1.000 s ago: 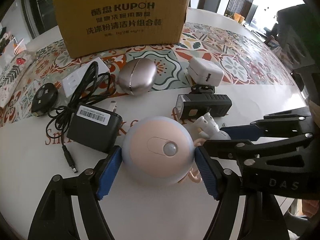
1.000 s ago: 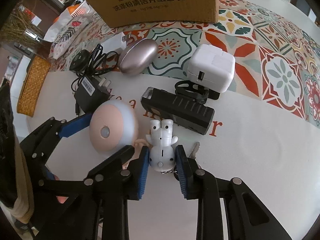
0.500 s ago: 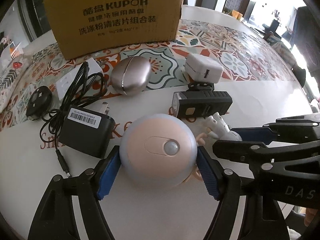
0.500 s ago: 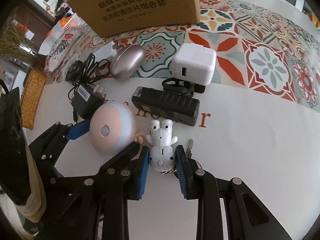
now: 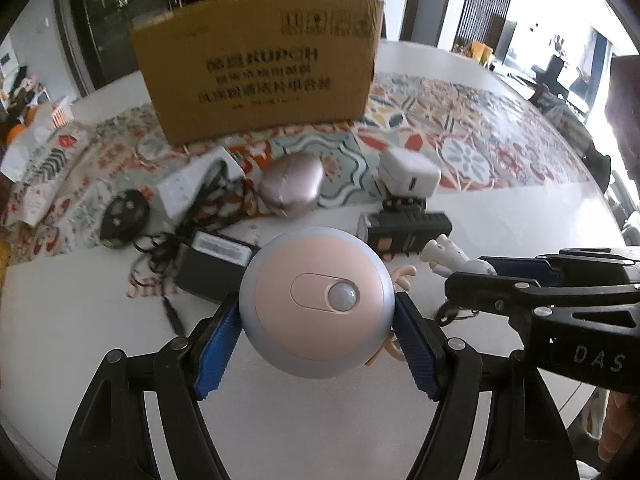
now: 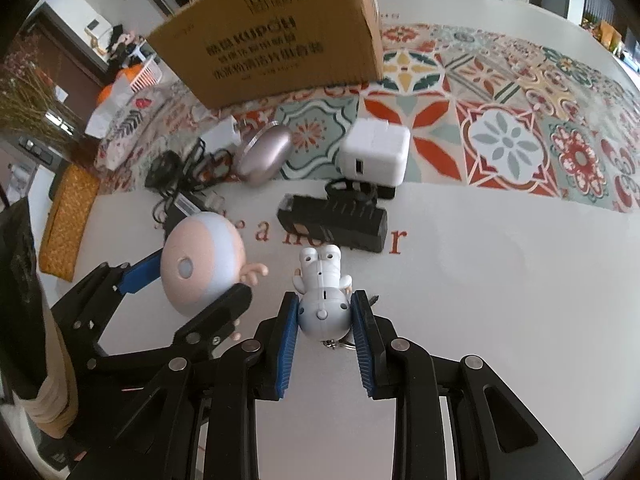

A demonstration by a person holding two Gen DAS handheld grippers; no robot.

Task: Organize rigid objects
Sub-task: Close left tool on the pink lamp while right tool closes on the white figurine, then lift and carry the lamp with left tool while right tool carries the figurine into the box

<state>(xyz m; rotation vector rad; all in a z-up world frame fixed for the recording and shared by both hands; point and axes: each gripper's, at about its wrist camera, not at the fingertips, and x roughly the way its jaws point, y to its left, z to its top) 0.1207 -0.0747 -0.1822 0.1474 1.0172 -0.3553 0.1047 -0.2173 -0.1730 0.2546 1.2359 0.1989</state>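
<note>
Grippers each pinch a find above the table's (image 6: 500,280) near edge, your left gripper (image 5: 318,334) the round pink sensor light (image 5: 316,304), your right gripper (image 6: 325,322) the white toy keychain (image 6: 323,296), likely bound for the cardboard box (image 5: 260,80).

Cardboard box (image 5: 256,68) print smeared by blur, black adapter (image 5: 212,260) partly behind the round night light (image 5: 316,304), box top cut off in right view.

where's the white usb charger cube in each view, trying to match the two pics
Left wrist: white charger cube, right of centre in the upper half, just behind the black block.
Right wrist: white charger cube, slightly right of centre, upper half, behind the same block.
Shared landmark: the cardboard box at the back.
</note>
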